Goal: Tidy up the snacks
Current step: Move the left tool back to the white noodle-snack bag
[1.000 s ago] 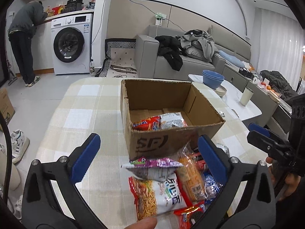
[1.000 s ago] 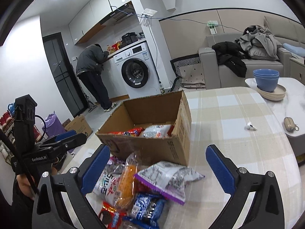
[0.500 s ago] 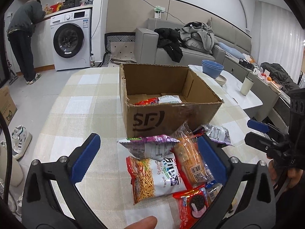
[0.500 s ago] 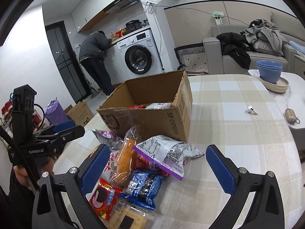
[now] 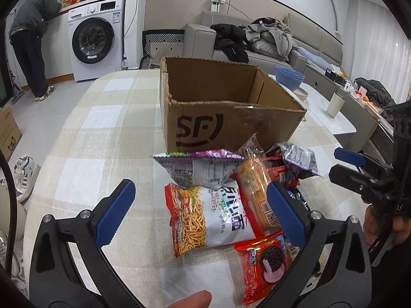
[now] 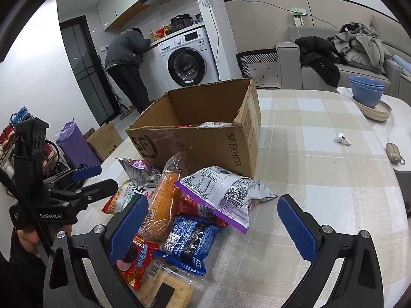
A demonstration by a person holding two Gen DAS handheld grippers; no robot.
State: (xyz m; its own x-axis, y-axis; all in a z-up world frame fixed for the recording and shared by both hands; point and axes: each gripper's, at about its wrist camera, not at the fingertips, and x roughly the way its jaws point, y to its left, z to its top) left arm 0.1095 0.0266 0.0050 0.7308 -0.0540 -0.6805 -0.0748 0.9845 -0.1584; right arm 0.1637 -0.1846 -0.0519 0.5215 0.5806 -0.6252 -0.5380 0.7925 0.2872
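Observation:
An open SF cardboard box (image 5: 221,118) (image 6: 205,138) stands on the checked table, with snack packs just showing inside in the right wrist view. A pile of snack packs lies in front of it: a white noodle-snack bag (image 5: 208,218), a purple-edged silver bag (image 5: 200,169) (image 6: 223,192), an orange pack (image 5: 257,192) (image 6: 161,205), a red cookie pack (image 5: 264,261) (image 6: 133,259) and a blue pack (image 6: 190,238). My left gripper (image 5: 200,213) is open over the noodle bag. My right gripper (image 6: 213,225) is open over the pile, empty.
A white earbud (image 6: 343,138) and a small beige case (image 6: 394,151) lie on the table right of the box. Blue bowls (image 6: 366,93) and a cup (image 5: 336,104) stand on the adjoining white table. A person (image 6: 128,61) stands at the washing machine (image 6: 187,59).
Both grippers have pulled back and lowered toward the snack pile, so the box looks farther and more of the pile shows. Both stayed open.

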